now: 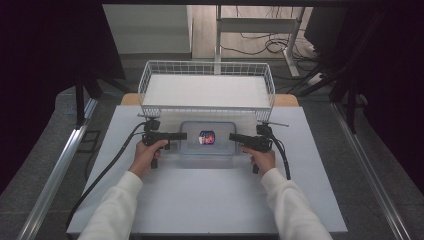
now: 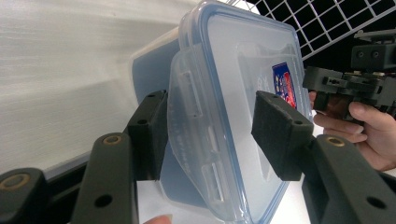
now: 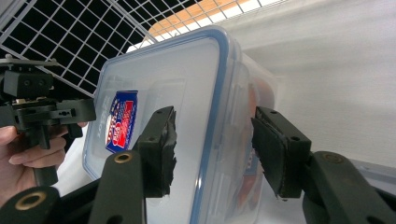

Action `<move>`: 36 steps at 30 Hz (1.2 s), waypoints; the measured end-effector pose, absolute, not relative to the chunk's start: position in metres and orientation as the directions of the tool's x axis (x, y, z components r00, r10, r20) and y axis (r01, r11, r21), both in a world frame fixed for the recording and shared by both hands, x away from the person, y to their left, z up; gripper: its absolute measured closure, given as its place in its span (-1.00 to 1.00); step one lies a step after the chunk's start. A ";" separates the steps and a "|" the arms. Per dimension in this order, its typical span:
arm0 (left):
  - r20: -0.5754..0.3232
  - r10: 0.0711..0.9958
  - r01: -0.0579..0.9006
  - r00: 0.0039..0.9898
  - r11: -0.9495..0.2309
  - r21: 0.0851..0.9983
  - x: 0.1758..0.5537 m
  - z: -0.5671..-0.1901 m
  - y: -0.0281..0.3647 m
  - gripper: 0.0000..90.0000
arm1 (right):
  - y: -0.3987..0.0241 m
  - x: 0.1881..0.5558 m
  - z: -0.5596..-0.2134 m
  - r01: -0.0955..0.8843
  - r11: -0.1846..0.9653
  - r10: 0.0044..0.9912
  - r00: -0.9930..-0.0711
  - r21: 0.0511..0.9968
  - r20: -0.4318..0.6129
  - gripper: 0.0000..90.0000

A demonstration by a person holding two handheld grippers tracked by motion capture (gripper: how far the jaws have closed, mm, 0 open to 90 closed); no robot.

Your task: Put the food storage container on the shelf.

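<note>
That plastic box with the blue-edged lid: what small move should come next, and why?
Probably the left gripper should open its jaws a little wider to pull the side flap off the box. The flap lies between its pads and already stands out from the wall. The right gripper straddles the opposite edge.

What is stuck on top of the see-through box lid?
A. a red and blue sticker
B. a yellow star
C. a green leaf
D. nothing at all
A: a red and blue sticker sits in the middle of the clear lid of the box on the table, between the left gripper and the right gripper.
</note>
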State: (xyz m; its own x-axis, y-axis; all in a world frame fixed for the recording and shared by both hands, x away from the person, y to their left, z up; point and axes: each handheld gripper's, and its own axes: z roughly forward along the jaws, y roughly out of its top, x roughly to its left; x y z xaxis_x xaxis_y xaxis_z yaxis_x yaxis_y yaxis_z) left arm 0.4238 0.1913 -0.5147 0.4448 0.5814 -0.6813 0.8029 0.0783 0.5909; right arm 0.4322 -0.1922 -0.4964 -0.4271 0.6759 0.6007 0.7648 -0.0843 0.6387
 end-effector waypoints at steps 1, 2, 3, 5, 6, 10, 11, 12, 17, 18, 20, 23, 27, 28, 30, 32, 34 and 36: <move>-0.681 0.581 0.802 0.445 0.079 0.592 0.423 -0.515 0.191 0.02 | -0.192 0.432 -0.497 0.763 -0.083 0.676 -0.430 0.641 0.599 0.09; -0.678 0.585 0.801 0.445 0.079 0.594 0.423 -0.515 0.191 0.01 | -0.192 0.431 -0.497 0.760 -0.087 0.678 -0.429 0.644 0.597 0.09; -0.674 0.592 0.799 0.442 0.081 0.596 0.422 -0.515 0.191 -0.02 | -0.192 0.431 -0.496 0.754 -0.084 0.684 -0.432 0.651 0.588 0.08; -0.655 0.605 0.790 0.453 0.067 0.609 0.419 -0.514 0.191 -0.10 | -0.191 0.427 -0.494 0.733 -0.086 0.699 -0.438 0.674 0.566 0.02; -0.641 0.611 0.782 0.463 0.059 0.621 0.417 -0.512 0.192 -0.12 | -0.190 0.425 -0.491 0.723 -0.082 0.705 -0.444 0.686 0.553 0.01; -0.534 0.667 0.713 0.520 0.005 0.701 0.400 -0.500 0.193 -0.22 | -0.192 0.411 -0.481 0.672 -0.001 0.743 -0.495 0.741 0.450 -0.06; -0.523 0.668 0.701 0.529 0.002 0.713 0.395 -0.497 0.193 -0.23 | -0.194 0.407 -0.479 0.658 0.015 0.750 -0.505 0.753 0.426 -0.06; -0.506 0.678 0.696 0.533 -0.011 0.718 0.388 -0.494 0.194 -0.24 | -0.196 0.404 -0.477 0.646 0.031 0.755 -0.515 0.762 0.406 -0.06; -0.405 0.694 0.643 0.595 -0.108 0.758 0.355 -0.484 0.194 -0.31 | -0.204 0.379 -0.468 0.587 0.125 0.760 -0.575 0.800 0.303 -0.11; -0.392 0.696 0.636 0.602 -0.121 0.762 0.349 -0.483 0.193 -0.31 | -0.204 0.373 -0.467 0.576 0.146 0.757 -0.588 0.804 0.284 -0.12; -0.376 0.695 0.629 0.612 -0.140 0.764 0.337 -0.482 0.192 -0.32 | -0.204 0.361 -0.466 0.558 0.180 0.747 -0.614 0.810 0.257 -0.12; -0.361 0.699 0.623 0.617 -0.154 0.767 0.319 -0.481 0.192 -0.34 | -0.203 0.346 -0.465 0.532 0.235 0.732 -0.648 0.813 0.212 -0.13; -0.321 0.711 0.608 0.625 -0.185 0.772 0.297 -0.483 0.190 -0.34 | -0.202 0.330 -0.467 0.510 0.282 0.715 -0.677 0.812 0.176 -0.10; -0.310 0.714 0.605 0.627 -0.197 0.771 0.292 -0.485 0.189 -0.34 | -0.201 0.327 -0.468 0.500 0.298 0.712 -0.684 0.813 0.160 -0.08; -0.289 0.717 0.603 0.634 -0.225 0.765 0.283 -0.488 0.188 -0.35 | -0.196 0.322 -0.470 0.486 0.333 0.709 -0.694 0.808 0.125 -0.02; -0.276 0.717 0.599 0.640 -0.240 0.764 0.276 -0.489 0.188 -0.35 | -0.191 0.317 -0.473 0.476 0.357 0.698 -0.708 0.804 0.110 0.11; -0.268 0.719 0.594 0.641 -0.243 0.767 0.270 -0.489 0.187 -0.35 | -0.186 0.313 -0.475 0.471 0.381 0.673 -0.731 0.796 0.110 0.30; -0.244 0.723 0.582 0.647 -0.261 0.770 0.263 -0.489 0.185 -0.35 | -0.181 0.311 -0.477 0.461 0.407 0.655 -0.749 0.789 0.101 0.44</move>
State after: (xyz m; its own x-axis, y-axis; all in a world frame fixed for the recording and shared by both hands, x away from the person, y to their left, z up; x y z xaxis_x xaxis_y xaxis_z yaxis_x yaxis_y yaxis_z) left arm 0.2631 0.1847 -0.4889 0.6467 0.7228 -0.2437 0.5819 -0.2610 0.7702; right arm 0.3105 -0.1807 -0.4768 -0.7489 0.6550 0.1006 0.4615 0.4066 0.7885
